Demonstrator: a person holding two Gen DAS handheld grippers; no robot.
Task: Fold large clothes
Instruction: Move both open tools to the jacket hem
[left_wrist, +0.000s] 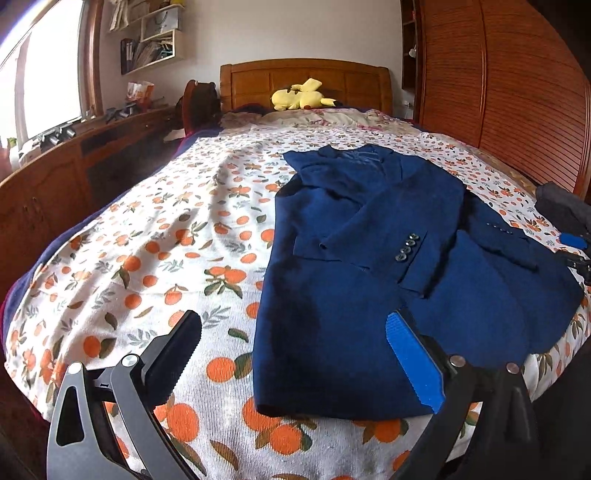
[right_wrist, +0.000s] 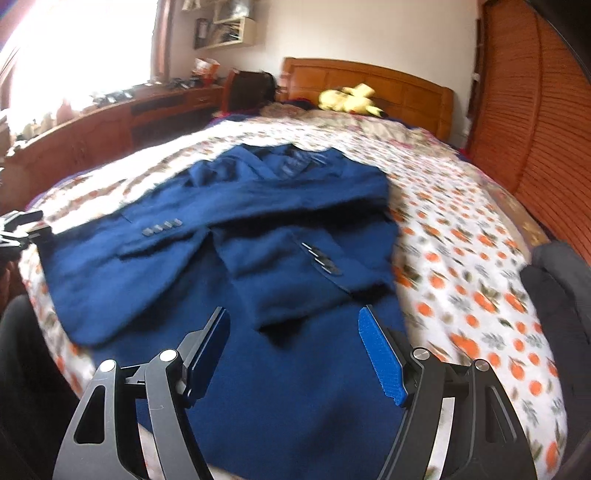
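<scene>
Navy jacket lies sleeves-crossed on my orange-print sheet, a yellow plush by the headboard. Both my left gripper and right gripper hang spread wide over its hem, gripping nothing.

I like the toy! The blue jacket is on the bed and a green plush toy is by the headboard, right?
Almost. The plush toy is yellow, not green, as the left wrist view shows. The blue jacket does lie on the bed, and the toy is by the headboard.
</scene>
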